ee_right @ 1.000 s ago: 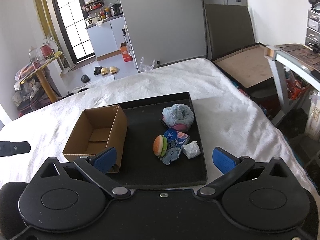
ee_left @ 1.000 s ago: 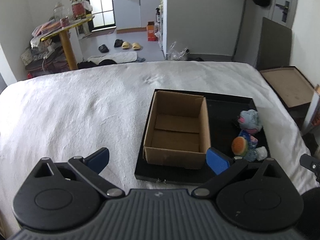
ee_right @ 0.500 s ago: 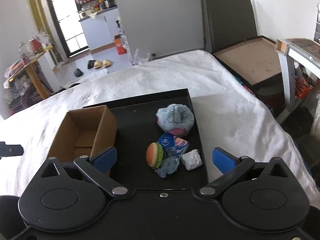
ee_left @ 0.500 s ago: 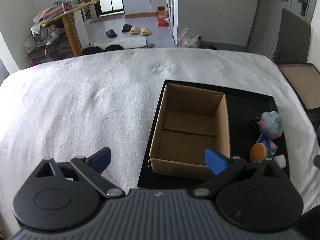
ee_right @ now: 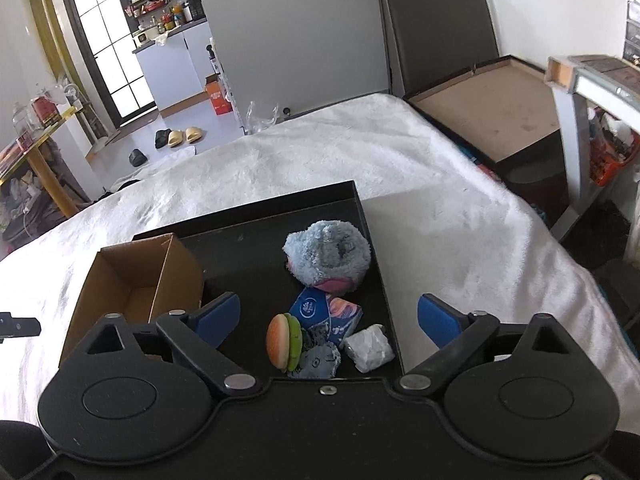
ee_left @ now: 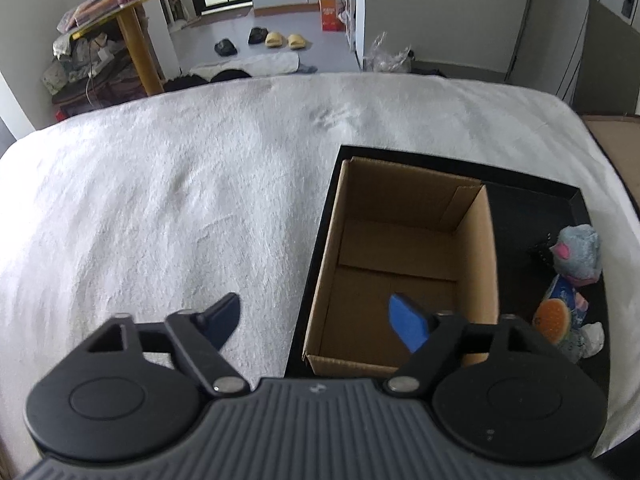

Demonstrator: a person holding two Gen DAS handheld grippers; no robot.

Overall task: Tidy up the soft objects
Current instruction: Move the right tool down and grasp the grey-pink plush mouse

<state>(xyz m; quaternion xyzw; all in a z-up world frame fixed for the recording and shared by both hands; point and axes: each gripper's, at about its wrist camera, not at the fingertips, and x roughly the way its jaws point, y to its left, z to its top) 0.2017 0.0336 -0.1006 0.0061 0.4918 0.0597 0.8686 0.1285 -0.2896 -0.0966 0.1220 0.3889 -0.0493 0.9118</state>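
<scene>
Task barely begun: the cardboard box (ee_left: 404,264) on the black tray (ee_right: 248,248) stands empty, the plush toy (ee_right: 326,256), burger (ee_right: 284,342) and tissue pack (ee_right: 326,316) lie right of it, and the left gripper (ee_left: 316,318) and right gripper (ee_right: 328,320), jaws just narrowing yet wide, hold nothing.

I see a bed (ee_right: 460,216) covered with a fluffy white blanket (ee_left: 168,216). Directly on the blanket lies one thing, a shallow black tray (ee_right: 256,236), set toward the bed's near right part. From the left wrist view the tray sits at about three o'clock; from the right wrist view it sits near centre.
</scene>
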